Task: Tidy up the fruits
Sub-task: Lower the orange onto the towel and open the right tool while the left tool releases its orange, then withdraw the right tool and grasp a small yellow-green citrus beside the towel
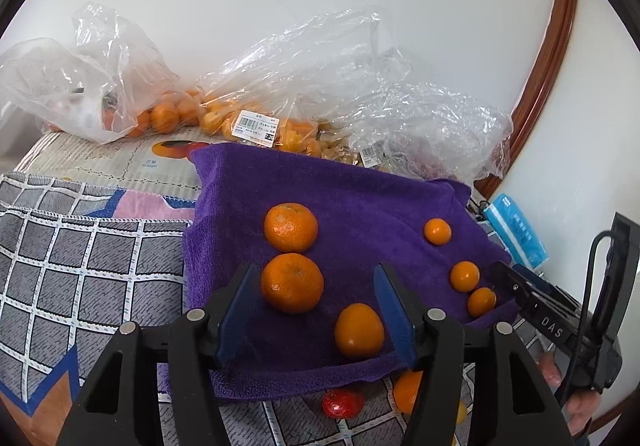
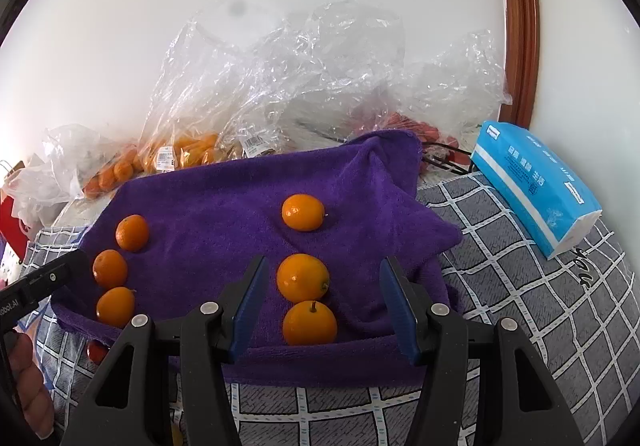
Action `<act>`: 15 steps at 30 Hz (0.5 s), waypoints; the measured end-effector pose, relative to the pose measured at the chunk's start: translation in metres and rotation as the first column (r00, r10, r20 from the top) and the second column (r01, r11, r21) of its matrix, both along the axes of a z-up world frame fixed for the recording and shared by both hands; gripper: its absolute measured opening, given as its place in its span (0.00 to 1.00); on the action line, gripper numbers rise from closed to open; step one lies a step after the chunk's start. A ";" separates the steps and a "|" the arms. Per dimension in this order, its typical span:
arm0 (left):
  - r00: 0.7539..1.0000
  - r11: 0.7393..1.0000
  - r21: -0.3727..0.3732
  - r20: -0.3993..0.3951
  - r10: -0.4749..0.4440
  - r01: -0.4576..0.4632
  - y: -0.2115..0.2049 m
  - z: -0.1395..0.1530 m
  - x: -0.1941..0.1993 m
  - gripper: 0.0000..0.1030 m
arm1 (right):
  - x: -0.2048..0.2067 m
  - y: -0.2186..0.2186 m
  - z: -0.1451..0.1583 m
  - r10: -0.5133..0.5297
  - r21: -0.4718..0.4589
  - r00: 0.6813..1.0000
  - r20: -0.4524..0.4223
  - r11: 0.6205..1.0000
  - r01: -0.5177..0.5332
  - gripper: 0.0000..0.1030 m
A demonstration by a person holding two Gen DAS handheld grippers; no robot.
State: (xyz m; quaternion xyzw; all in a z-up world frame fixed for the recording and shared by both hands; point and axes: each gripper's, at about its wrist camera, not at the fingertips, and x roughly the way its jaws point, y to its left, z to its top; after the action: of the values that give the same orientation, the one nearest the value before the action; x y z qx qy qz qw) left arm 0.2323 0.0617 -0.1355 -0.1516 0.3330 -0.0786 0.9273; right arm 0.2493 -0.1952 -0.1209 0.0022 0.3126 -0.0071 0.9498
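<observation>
Six oranges lie in two rows of three on a purple towel: a row of larger ones at left, a row of smaller ones at right. The left gripper and right gripper hover above the towel's near edge, jaws spread wide apart and holding nothing. Behind, clear bags of fruit line the wall; a blue tissue pack rests far right on the checked cloth.
</observation>
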 end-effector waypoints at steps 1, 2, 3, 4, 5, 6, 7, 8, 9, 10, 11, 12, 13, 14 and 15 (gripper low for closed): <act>1.000 1.000 -0.006 0.001 0.008 -0.008 0.002 0.001 0.000 0.58 | -0.001 0.002 0.001 -0.003 -0.014 1.000 0.007 1.000 0.003 0.55; 1.000 1.000 -0.012 0.002 0.017 -0.017 0.004 0.001 0.000 0.58 | -0.003 0.005 0.002 -0.004 -0.033 1.000 0.016 0.999 0.005 0.55; 0.999 0.999 -0.020 0.004 0.032 -0.032 0.008 0.002 -0.001 0.58 | -0.005 0.008 0.003 -0.005 -0.059 0.999 0.031 0.998 0.007 0.55; 0.999 0.999 -0.025 0.006 0.044 -0.044 0.011 0.003 -0.001 0.59 | -0.007 0.010 0.004 -0.007 -0.071 0.999 0.041 0.997 0.009 0.56; 0.998 0.998 -0.030 0.008 0.056 -0.055 0.013 0.004 -0.001 0.59 | -0.008 0.012 0.005 -0.001 -0.078 0.999 0.044 0.997 0.005 0.56; 0.998 0.997 -0.036 0.012 0.068 -0.068 0.016 0.005 -0.002 0.59 | -0.008 0.014 0.006 0.013 -0.077 0.999 0.041 0.997 -0.009 0.56; 0.996 0.996 -0.042 0.017 0.084 -0.083 0.020 0.006 -0.003 0.59 | -0.009 0.015 0.007 0.024 -0.070 0.999 0.034 0.997 -0.022 0.56; 0.995 0.994 -0.046 0.020 0.097 -0.096 0.023 0.007 -0.003 0.59 | -0.009 0.017 0.007 0.032 -0.058 0.999 0.022 0.998 -0.030 0.56; 0.994 0.993 -0.052 0.022 0.111 -0.110 0.026 0.008 -0.004 0.59 | -0.009 0.019 0.008 0.047 -0.038 0.999 0.001 0.998 -0.047 0.56; 0.992 0.991 -0.061 0.023 0.125 -0.123 0.030 0.008 -0.004 0.59 | -0.010 0.020 0.009 0.060 -0.023 0.998 -0.015 0.998 -0.061 0.56; 0.991 0.989 -0.070 0.022 0.133 -0.131 0.033 0.009 -0.005 0.59 | -0.012 0.023 0.010 0.076 -0.009 0.997 -0.029 0.997 -0.076 0.56; 0.990 0.987 -0.081 0.021 0.140 -0.138 0.036 0.009 -0.005 0.59 | -0.017 0.027 0.011 0.093 0.003 0.995 -0.039 0.996 -0.093 0.56; 0.989 0.985 -0.092 0.016 0.148 -0.146 0.039 0.009 -0.005 0.59 | -0.020 0.030 0.011 0.100 0.007 0.994 -0.044 0.995 -0.099 0.56; 0.988 0.984 -0.101 0.013 0.152 -0.150 0.041 0.009 -0.004 0.59 | -0.025 0.033 0.011 0.108 0.009 0.993 -0.049 0.994 -0.108 0.56; 0.988 0.982 -0.111 0.010 0.155 -0.153 0.043 0.009 -0.005 0.59 | -0.031 0.036 0.011 0.119 0.013 0.991 -0.054 0.993 -0.119 0.56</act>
State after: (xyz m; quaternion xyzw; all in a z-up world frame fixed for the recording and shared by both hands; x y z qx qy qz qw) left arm 0.2277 0.1046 -0.1266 -0.2269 0.3069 -0.0261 0.9239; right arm 0.2187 -0.1589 -0.1103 -0.0120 0.3382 0.0510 0.9396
